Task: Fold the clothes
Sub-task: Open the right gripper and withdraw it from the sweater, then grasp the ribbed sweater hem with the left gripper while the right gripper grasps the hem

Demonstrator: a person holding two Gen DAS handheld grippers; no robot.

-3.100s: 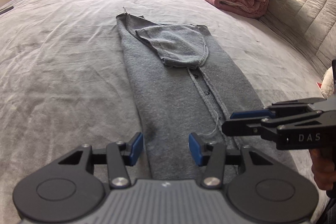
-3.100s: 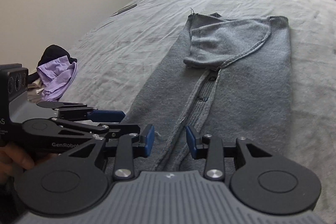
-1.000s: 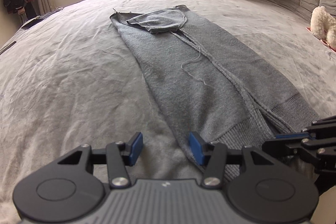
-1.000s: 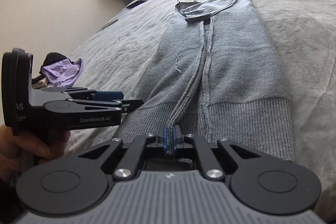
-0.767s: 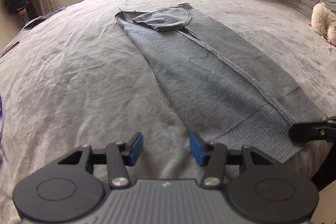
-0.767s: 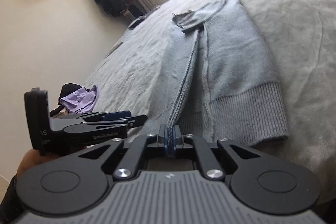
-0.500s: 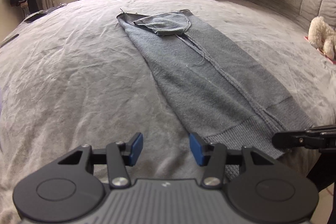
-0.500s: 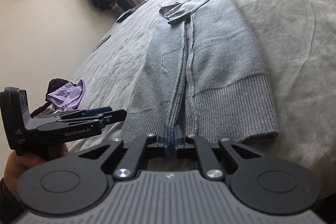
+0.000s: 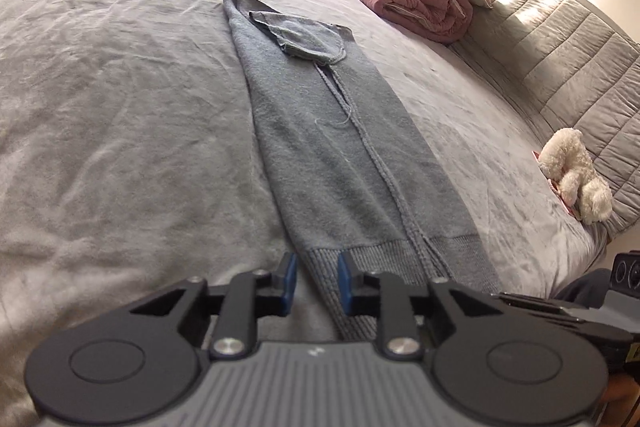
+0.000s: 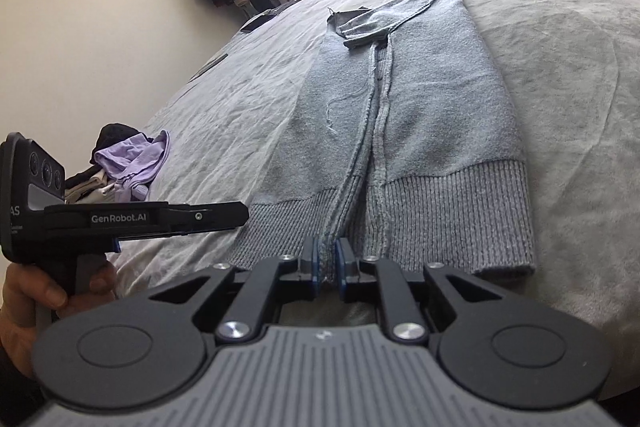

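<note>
The right gripper [image 10: 327,263] has its jaws easing apart, the grey cardigan [image 10: 420,107]'s ribbed hem between them; the left gripper [image 9: 313,283] has its jaws closing around the hem's left corner. One cardigan lies lengthwise on the bed [image 9: 100,87]. Only the right view shows "GenRobot.AI" lettering and purple clothes [image 10: 134,159]; only the left shows one white plush toy [image 9: 576,179].

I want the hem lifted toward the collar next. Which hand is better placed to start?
Probably the left gripper: its closing fingers straddle the grey cardigan's hem corner. The right gripper is opening around the middle hem.
</note>
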